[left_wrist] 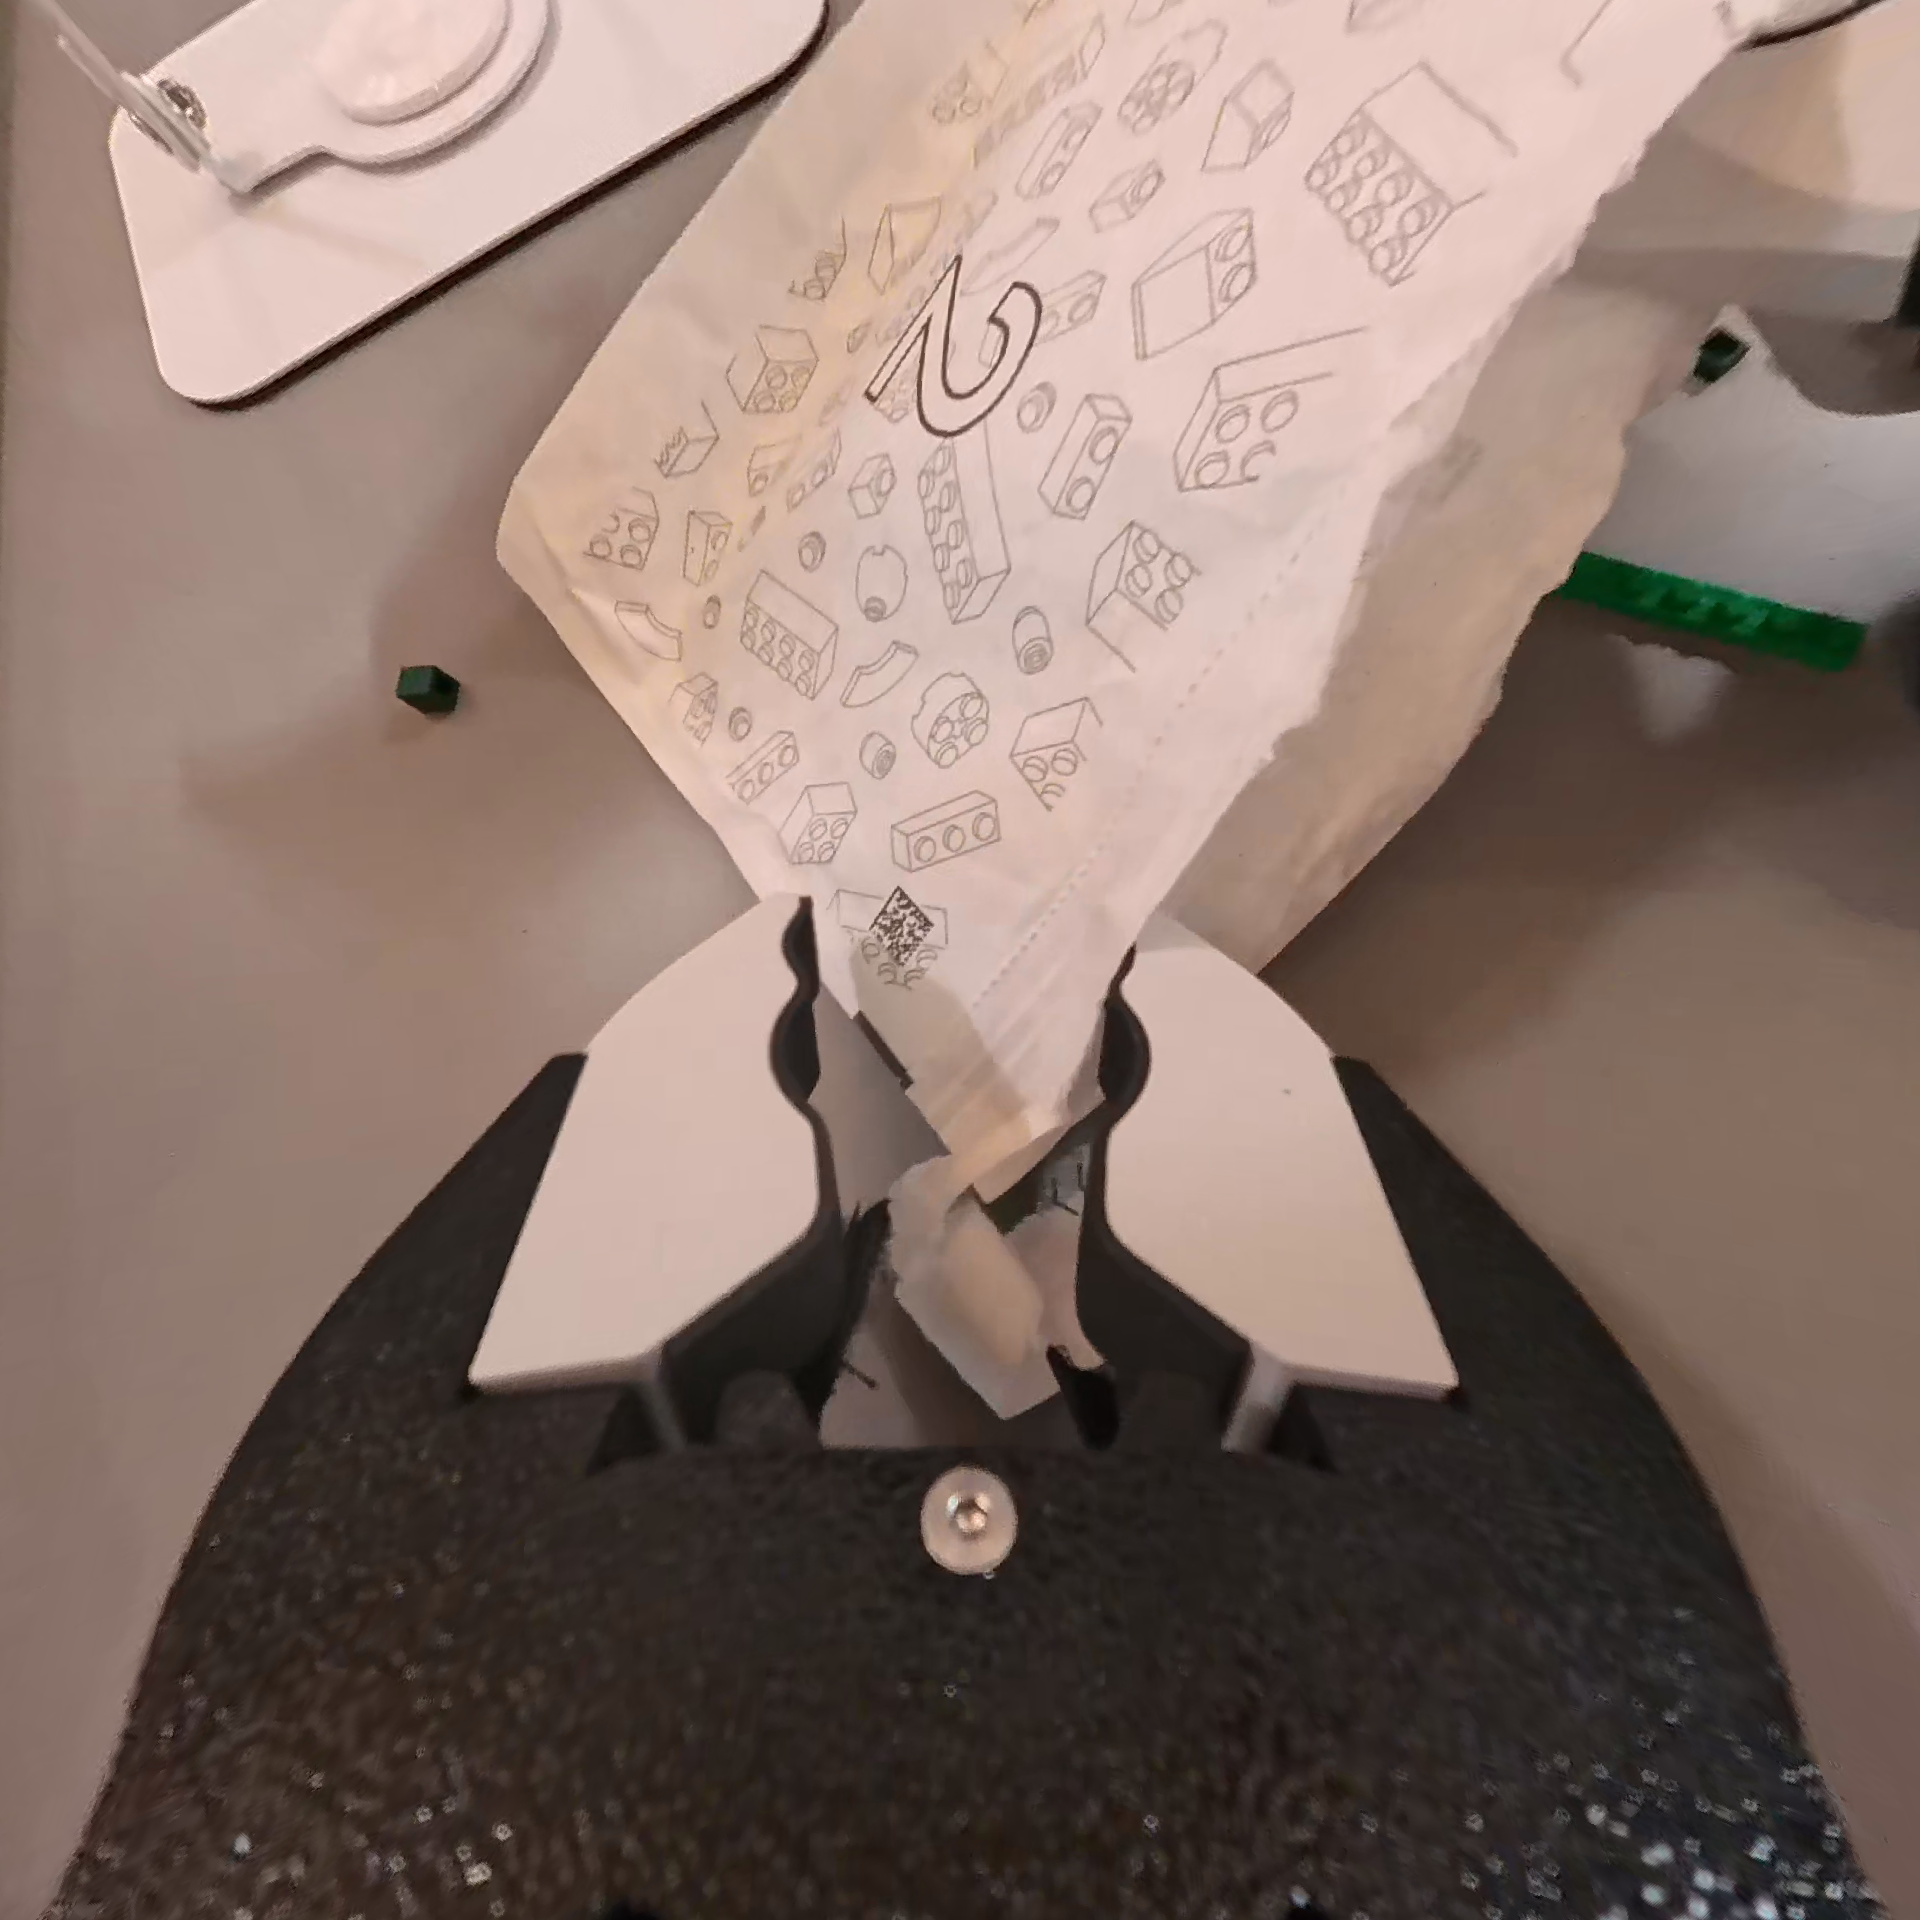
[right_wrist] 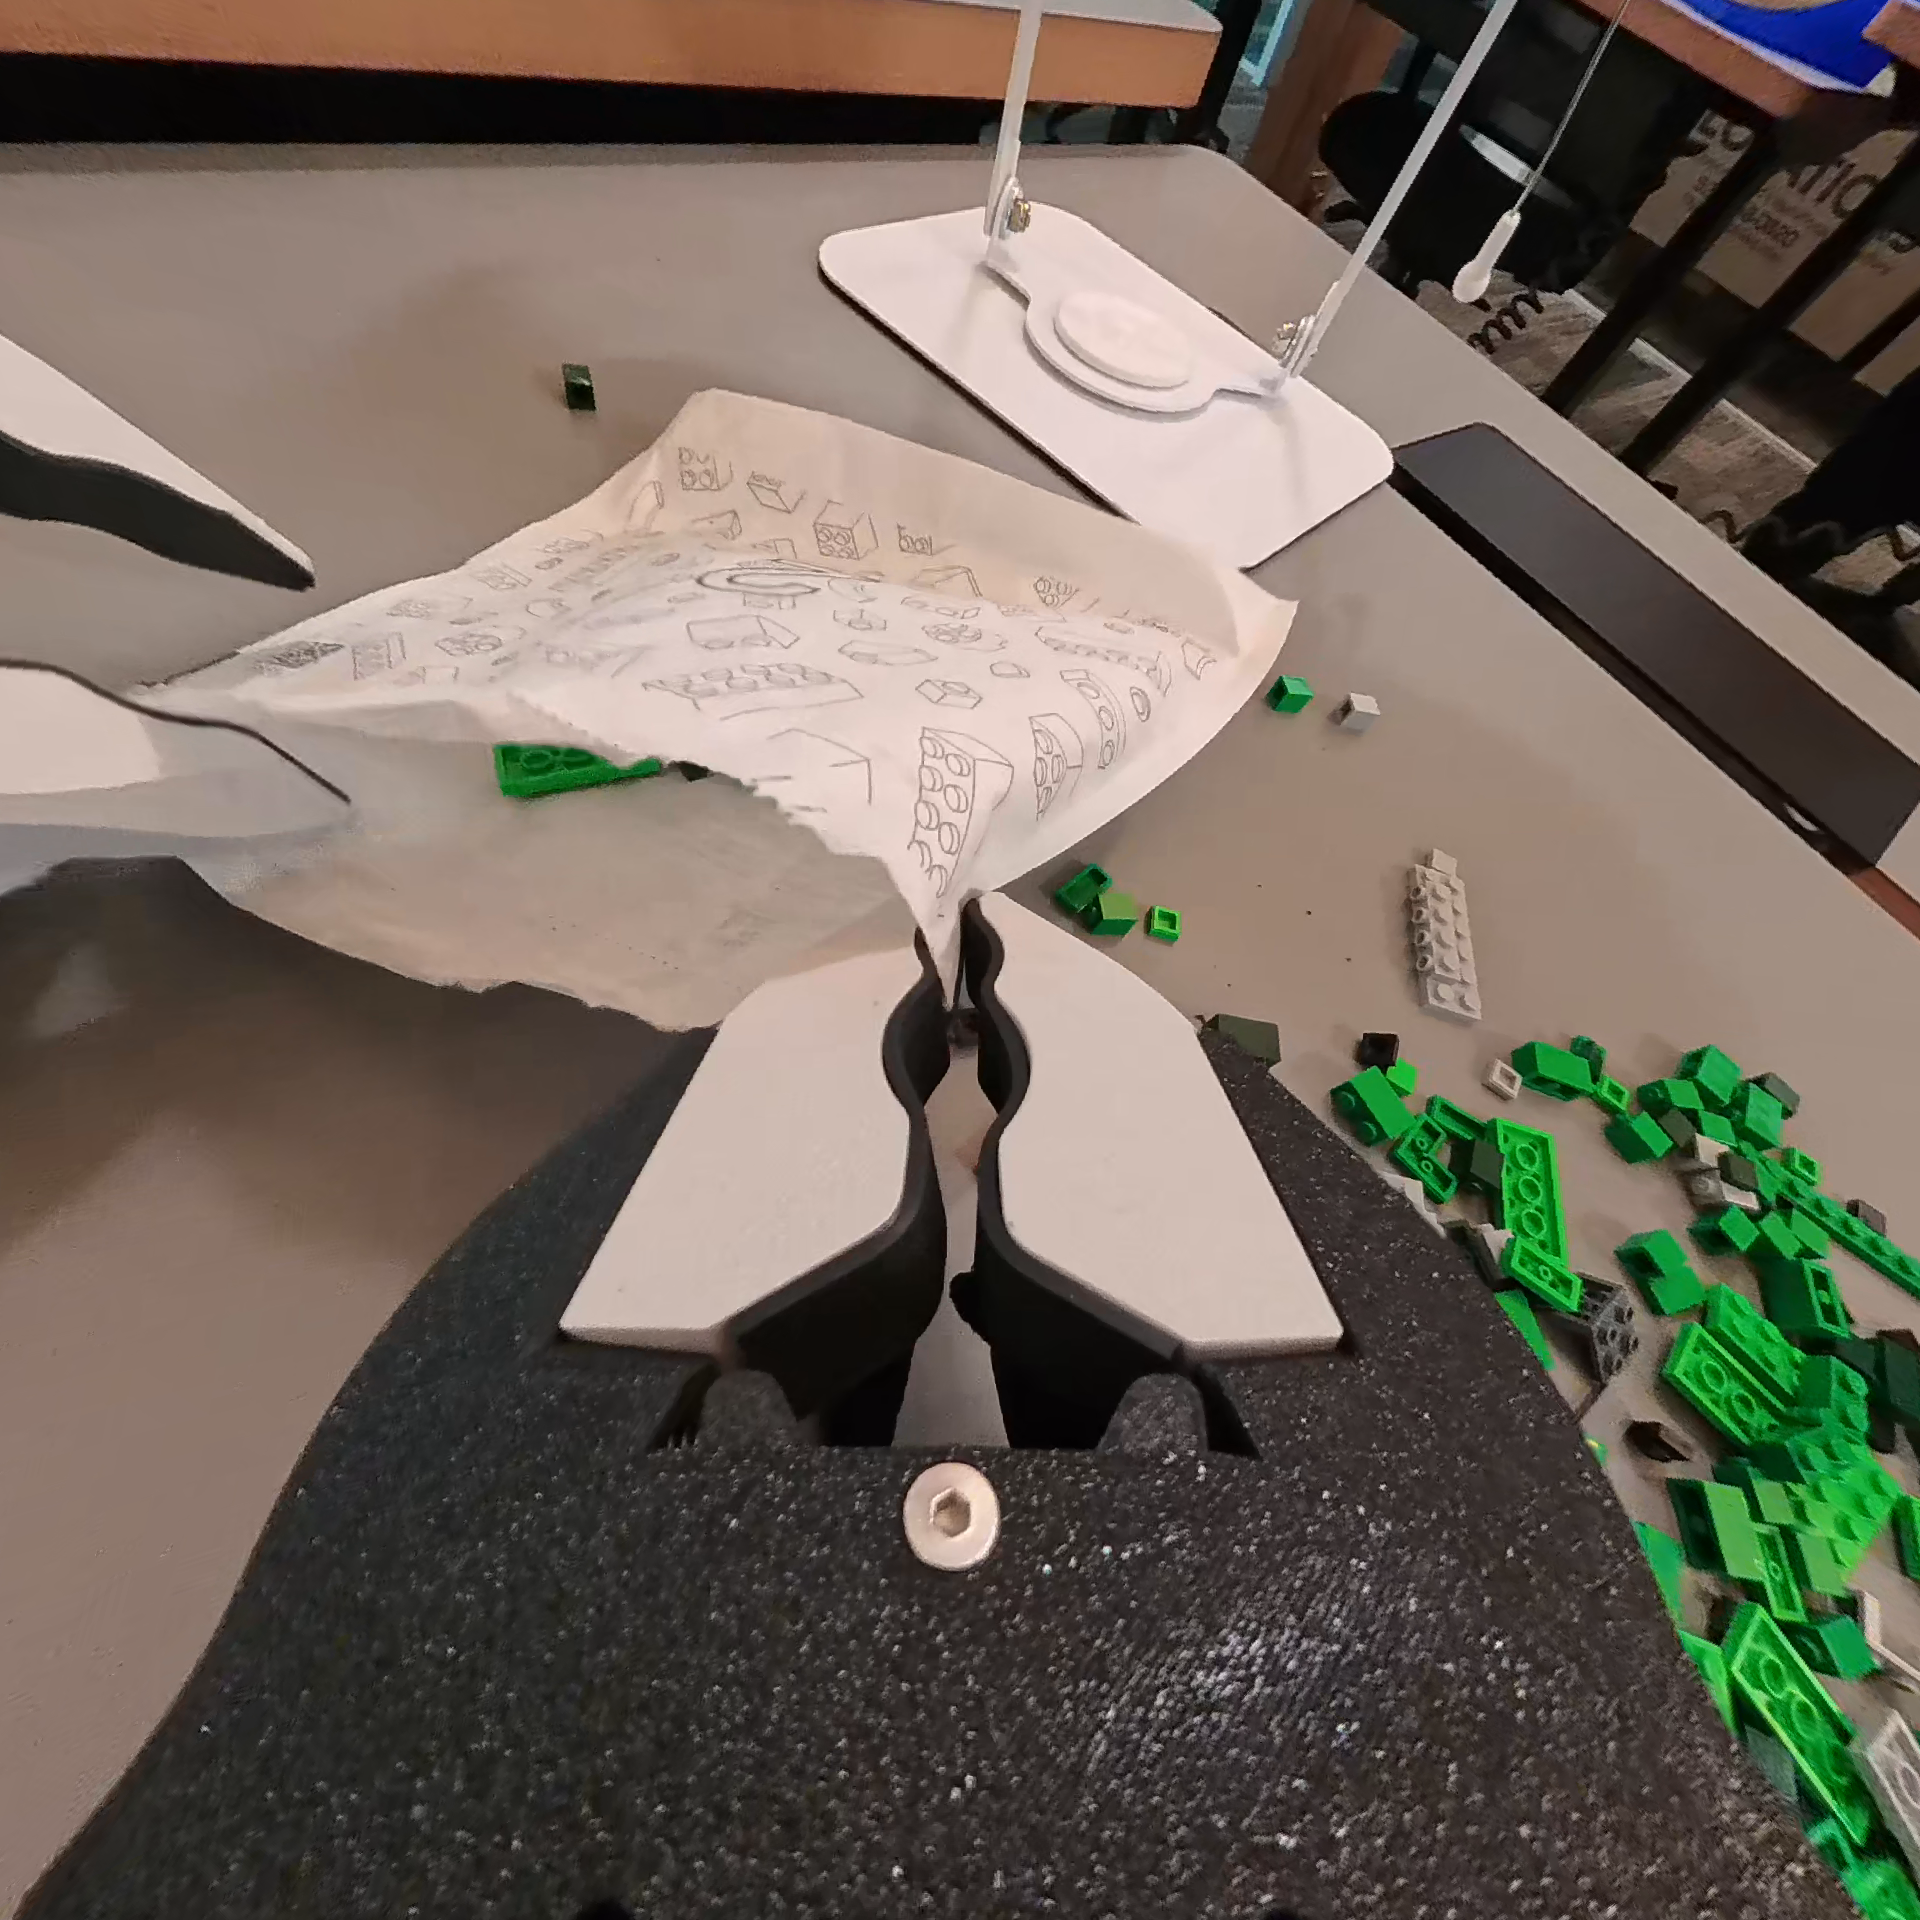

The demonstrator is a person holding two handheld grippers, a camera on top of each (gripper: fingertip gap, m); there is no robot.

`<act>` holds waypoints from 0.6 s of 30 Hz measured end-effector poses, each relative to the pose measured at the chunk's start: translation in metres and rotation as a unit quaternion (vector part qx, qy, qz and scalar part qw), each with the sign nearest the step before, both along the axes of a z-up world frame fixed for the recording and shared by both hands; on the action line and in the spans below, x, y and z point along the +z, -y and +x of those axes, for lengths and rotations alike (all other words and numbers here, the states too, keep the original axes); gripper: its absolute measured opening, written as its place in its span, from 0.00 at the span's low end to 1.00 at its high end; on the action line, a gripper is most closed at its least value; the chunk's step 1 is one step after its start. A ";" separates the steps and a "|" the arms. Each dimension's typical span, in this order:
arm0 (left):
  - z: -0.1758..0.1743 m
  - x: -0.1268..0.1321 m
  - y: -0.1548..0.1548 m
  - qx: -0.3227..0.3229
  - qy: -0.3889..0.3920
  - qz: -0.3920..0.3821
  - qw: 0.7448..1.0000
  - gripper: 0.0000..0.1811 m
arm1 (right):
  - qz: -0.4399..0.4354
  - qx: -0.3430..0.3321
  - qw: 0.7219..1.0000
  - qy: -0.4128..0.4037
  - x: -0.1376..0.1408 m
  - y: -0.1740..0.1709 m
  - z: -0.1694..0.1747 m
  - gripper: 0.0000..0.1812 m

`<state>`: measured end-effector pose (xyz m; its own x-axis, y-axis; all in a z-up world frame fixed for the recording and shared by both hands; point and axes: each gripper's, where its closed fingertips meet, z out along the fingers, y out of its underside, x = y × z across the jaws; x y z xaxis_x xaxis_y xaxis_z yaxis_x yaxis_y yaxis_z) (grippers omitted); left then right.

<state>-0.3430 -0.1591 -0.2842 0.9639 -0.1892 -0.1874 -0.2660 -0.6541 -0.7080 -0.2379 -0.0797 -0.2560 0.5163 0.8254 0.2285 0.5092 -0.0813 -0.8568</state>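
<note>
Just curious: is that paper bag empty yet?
Not empty. The paper bag is torn open, and a green brick still lies inside its mouth.

Your left gripper [left_wrist: 951, 1039] and right gripper [right_wrist: 961, 935]: pale grey fingers, wavy black pads, speckled black bodies, one silver screw each.

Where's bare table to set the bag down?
Bare grey table lies left of the paper bag, around the lone dark green brick. The strip between the bag and the white stand base is narrow. Crowded at right: the green brick pile.
</note>
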 end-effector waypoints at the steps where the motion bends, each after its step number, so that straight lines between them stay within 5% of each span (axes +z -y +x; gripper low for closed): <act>1: 0.000 0.003 0.000 -0.002 0.002 0.007 1.000 0.27 | -0.002 -0.001 1.000 -0.002 0.000 0.000 0.000 0.00; 4: -0.001 0.007 -0.001 -0.003 0.002 0.014 1.000 0.19 | -0.009 0.004 1.000 -0.008 0.001 0.002 -0.001 0.00; 7: 0.001 0.004 -0.004 -0.019 -0.007 0.010 1.000 0.00 | -0.004 0.015 1.000 -0.006 0.002 0.007 -0.006 0.00; 13: 0.003 0.019 -0.009 -0.025 -0.024 0.065 0.997 0.00 | 0.016 0.026 0.999 -0.020 0.008 0.013 -0.010 0.00; 18: 0.017 0.058 -0.006 -0.044 -0.082 0.136 0.986 0.00 | 0.072 0.034 0.995 -0.053 0.028 0.018 -0.010 0.00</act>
<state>-0.3262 -0.1535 -0.2262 0.8991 -0.1914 -0.3937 -0.4377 -0.4158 -0.7972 -0.2477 -0.0980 -0.2284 0.4870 0.8223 0.2944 0.4158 0.0781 -0.9061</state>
